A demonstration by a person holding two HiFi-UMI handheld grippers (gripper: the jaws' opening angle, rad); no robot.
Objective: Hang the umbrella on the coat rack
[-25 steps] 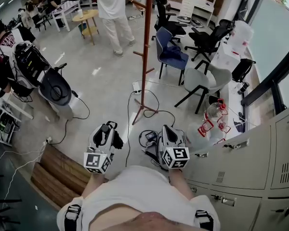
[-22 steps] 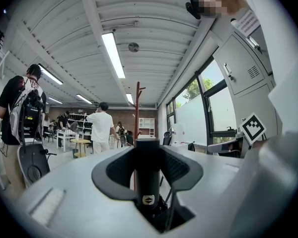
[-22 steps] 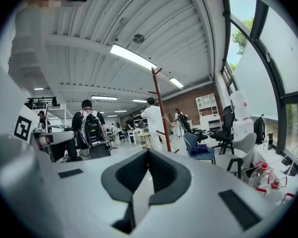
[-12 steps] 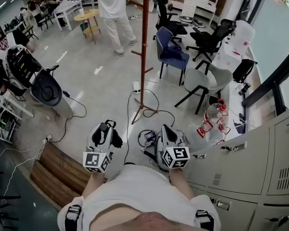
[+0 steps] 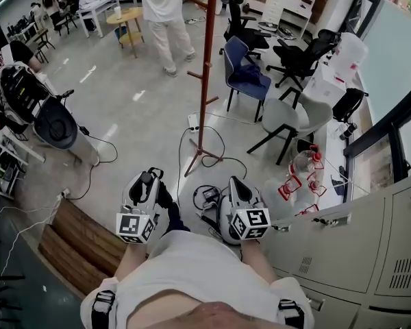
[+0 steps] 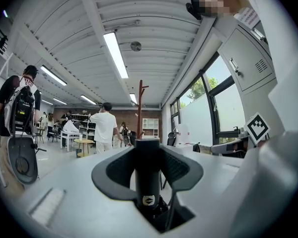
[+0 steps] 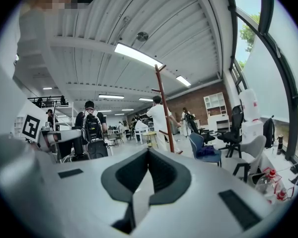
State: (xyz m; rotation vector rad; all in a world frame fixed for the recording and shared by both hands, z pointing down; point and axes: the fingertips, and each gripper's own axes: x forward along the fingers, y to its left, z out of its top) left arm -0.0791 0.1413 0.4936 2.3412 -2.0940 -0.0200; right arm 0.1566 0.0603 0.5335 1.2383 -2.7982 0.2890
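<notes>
Left tongs (image 6: 148,150) are pinched on a black cylindrical umbrella handle (image 6: 147,180), which stands upright between the dark pads with a small round emblem low on its front. Right tongs (image 7: 147,157) are pressed together with nothing between them; only a pale seam shows in the dark notch.

Much of the umbrella is hidden. The left gripper view shows only the handle stub, its lower end sunk in the gripper body. In the head view a dark length of it (image 5: 171,214) shows just beside the left gripper and runs down until the person's pale shirt (image 5: 192,266) covers it. Both hands are out of sight behind the marker cubes; only the forearms show, drawn in close to the body and pointing forward.

A tall reddish-brown wooden coat rack (image 5: 207,67) stands on the grey floor (image 5: 137,122) well ahead of both grippers. Its top is cut off by the head view's upper edge, while the left gripper view shows its peg-tipped top (image 6: 140,108) against the ceiling. Its feet, among black cables (image 5: 205,157), appear only from the head.

Beyond it a person in white clothes (image 5: 163,5) stands beside a blue office chair (image 5: 245,74). Grey metal lockers (image 5: 342,252) fill the person's right.
</notes>
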